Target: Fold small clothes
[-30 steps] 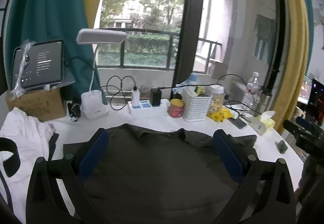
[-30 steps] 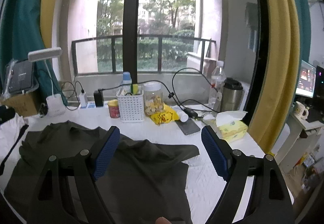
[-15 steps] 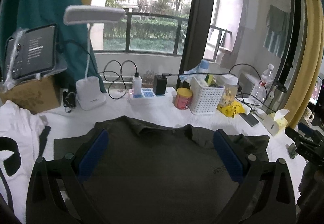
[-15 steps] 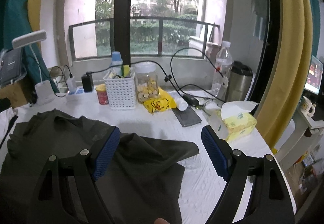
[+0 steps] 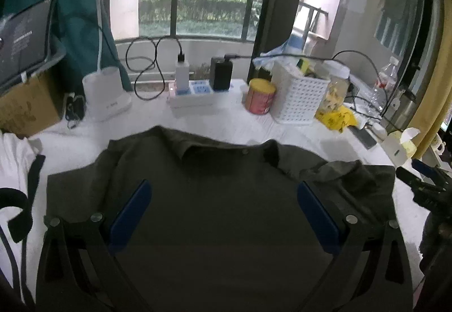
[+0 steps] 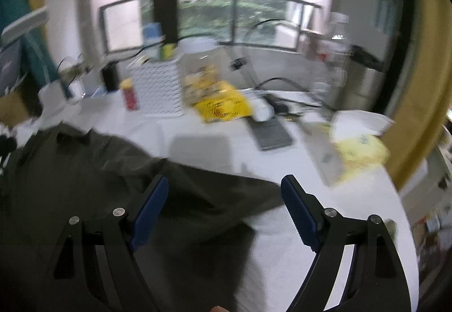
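Observation:
A dark olive shirt (image 5: 220,199) lies spread on the white table (image 5: 214,120), collar toward the window. My left gripper (image 5: 223,193) is open and empty above the shirt's chest. The shirt also shows in the right wrist view (image 6: 99,185), with its right sleeve (image 6: 240,193) stretched onto the table. My right gripper (image 6: 224,190) is open and empty above that sleeve. The right wrist view is blurred. The right gripper also shows at the right edge of the left wrist view (image 5: 423,185).
White clothes (image 5: 14,170) lie at the left. Behind the shirt stand a desk lamp (image 5: 107,97), a power strip (image 5: 192,94), a red can (image 5: 260,100), a white basket (image 5: 299,97) and a tissue box (image 6: 358,148). A phone (image 6: 268,131) lies by the cables.
Both grippers have tilted down and come closer to the shirt, which now fills more of each view. The right one is moving fast and blurs its view. Both stay open.

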Motion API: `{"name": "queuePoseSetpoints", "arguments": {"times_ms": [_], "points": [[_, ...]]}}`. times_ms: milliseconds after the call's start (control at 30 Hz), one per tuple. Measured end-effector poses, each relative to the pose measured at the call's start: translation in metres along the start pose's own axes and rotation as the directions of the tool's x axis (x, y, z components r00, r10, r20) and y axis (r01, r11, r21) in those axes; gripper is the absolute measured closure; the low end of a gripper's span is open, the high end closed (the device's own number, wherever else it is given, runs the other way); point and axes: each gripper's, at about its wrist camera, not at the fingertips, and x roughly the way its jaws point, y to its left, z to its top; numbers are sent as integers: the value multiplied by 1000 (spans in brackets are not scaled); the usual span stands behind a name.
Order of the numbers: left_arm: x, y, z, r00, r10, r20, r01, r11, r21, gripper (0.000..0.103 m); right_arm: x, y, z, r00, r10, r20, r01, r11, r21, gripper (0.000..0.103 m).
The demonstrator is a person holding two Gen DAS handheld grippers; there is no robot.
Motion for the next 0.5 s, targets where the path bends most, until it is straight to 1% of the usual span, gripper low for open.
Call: {"name": "queuePoseSetpoints", "arguments": {"times_ms": [133, 233, 267, 400, 467, 500], "points": [[16, 9, -3, 999, 10, -35, -10, 1000, -14, 2, 30, 40, 9, 997, 61, -37, -65, 989, -132, 19], [27, 17, -3, 998, 20, -52, -21, 1000, -22, 2, 55, 66, 15, 992, 107, -71, -121, 968, -221, 22], [30, 21, -3, 998, 23, -58, -25, 999, -27, 2, 65, 75, 16, 988, 122, -92, -142, 957, -251, 24], [44, 34, -3, 996, 37, -84, -41, 998, -48, 2, 89, 103, 16, 979, 144, -145, -187, 914, -359, 26], [51, 40, -3, 994, 42, -97, -48, 997, -56, 2, 99, 117, 14, 976, 143, -164, -201, 883, -423, 31], [54, 42, -3, 994, 46, -101, -51, 997, -57, 2, 103, 123, 12, 976, 139, -169, -201, 870, -449, 32]]}}
